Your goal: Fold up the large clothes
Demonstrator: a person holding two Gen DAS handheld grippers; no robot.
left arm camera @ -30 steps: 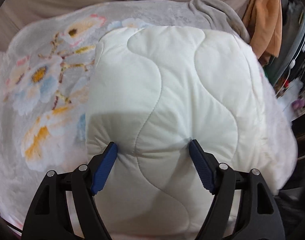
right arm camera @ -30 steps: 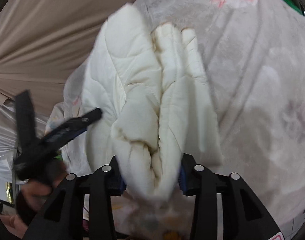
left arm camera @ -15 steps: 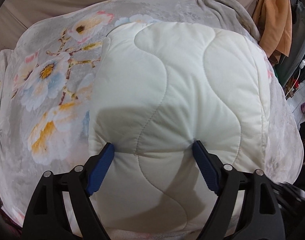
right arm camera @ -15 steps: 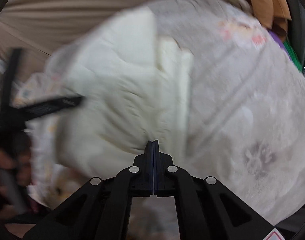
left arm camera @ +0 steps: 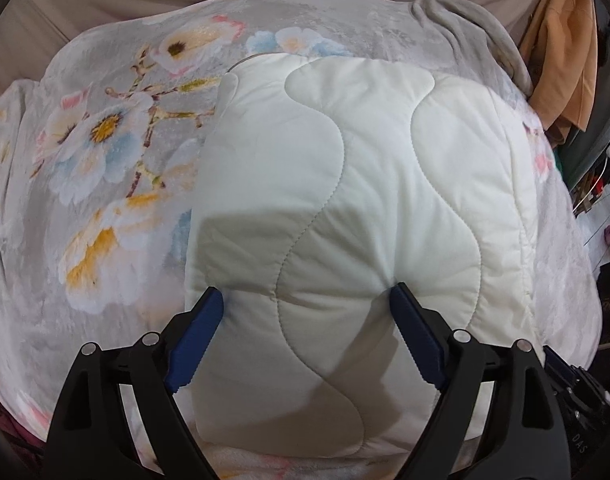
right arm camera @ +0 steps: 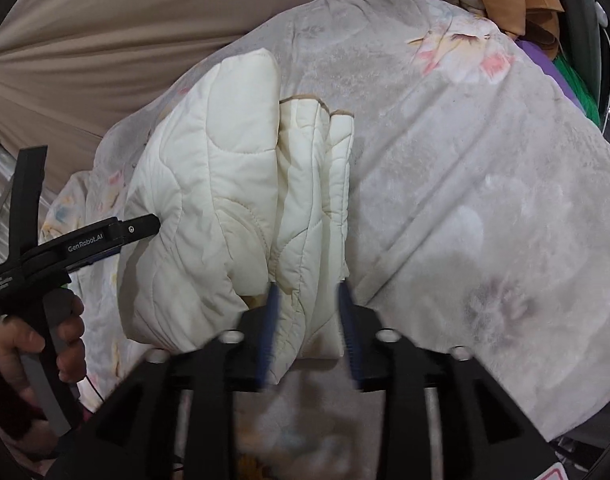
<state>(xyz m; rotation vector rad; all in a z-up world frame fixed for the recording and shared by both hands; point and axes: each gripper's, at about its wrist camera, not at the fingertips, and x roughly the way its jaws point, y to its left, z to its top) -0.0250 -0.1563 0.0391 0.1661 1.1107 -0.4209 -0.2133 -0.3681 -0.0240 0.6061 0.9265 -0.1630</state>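
Note:
A cream quilted garment (left arm camera: pixel 365 200) lies folded into a thick pad on a grey floral blanket (left arm camera: pixel 105 152). My left gripper (left arm camera: pixel 307 300) is open, its blue fingers pressing down on the pad's top near its front edge. In the right wrist view the garment (right arm camera: pixel 225 208) shows its stacked folded layers edge-on. My right gripper (right arm camera: pixel 307 292) is open, its blurred blue fingers straddling the lower layers at the near corner. The left gripper (right arm camera: pixel 141 228) shows there too, held by a hand (right arm camera: pixel 33 344), touching the pad's left side.
The blanket (right arm camera: pixel 465 160) covers a bed and drops off at the right. A beige curtain (right arm camera: pixel 105 40) hangs behind. Orange clothes (left arm camera: pixel 565 52) hang at the back right, with a grey cloth (left arm camera: pixel 465 20) bunched beside them. Clutter stands on the floor at far right.
My right gripper was around the folded edge, shut half a second ago, and now stands open around the lower layers. The left gripper has stayed pressed on the pad.

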